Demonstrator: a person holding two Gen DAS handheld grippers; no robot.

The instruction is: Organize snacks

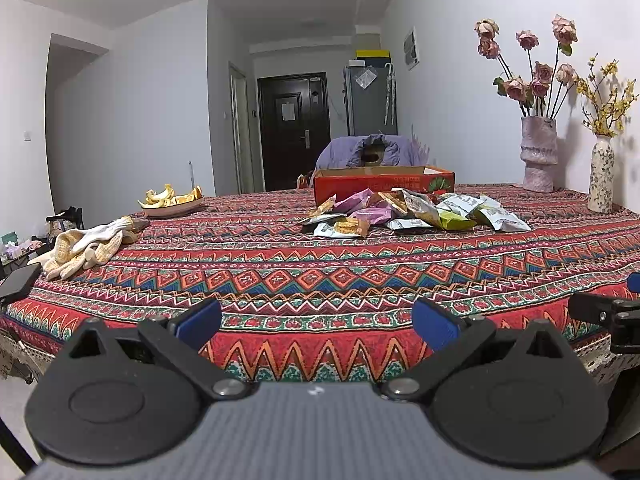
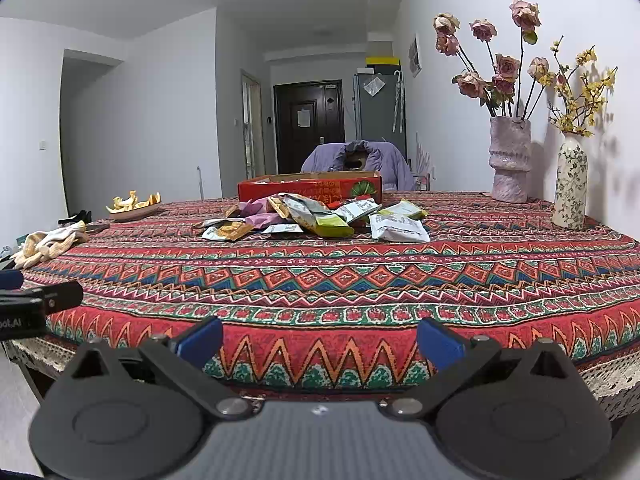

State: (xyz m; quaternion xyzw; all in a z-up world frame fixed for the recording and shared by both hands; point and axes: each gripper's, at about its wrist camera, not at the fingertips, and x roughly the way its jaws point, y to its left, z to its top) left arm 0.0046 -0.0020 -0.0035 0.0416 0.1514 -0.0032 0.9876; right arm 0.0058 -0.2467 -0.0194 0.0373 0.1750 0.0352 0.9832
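Note:
A heap of snack packets (image 1: 416, 212) in white, green, purple and orange lies on the patterned tablecloth in front of a shallow red cardboard box (image 1: 384, 186). The heap (image 2: 316, 216) and the box (image 2: 308, 190) also show in the right wrist view. My left gripper (image 1: 318, 322) is open and empty, at the table's near edge, far from the packets. My right gripper (image 2: 320, 338) is open and empty, at the same near edge, to the right of the left one.
A plate of peels (image 1: 172, 202) and a pair of knit gloves (image 1: 86, 248) lie on the left. A dark phone (image 1: 18, 282) sits at the left edge. Two vases with flowers (image 1: 538, 152) (image 1: 601, 176) stand at the right by the wall. A chair with a purple jacket (image 1: 370, 152) is behind the table.

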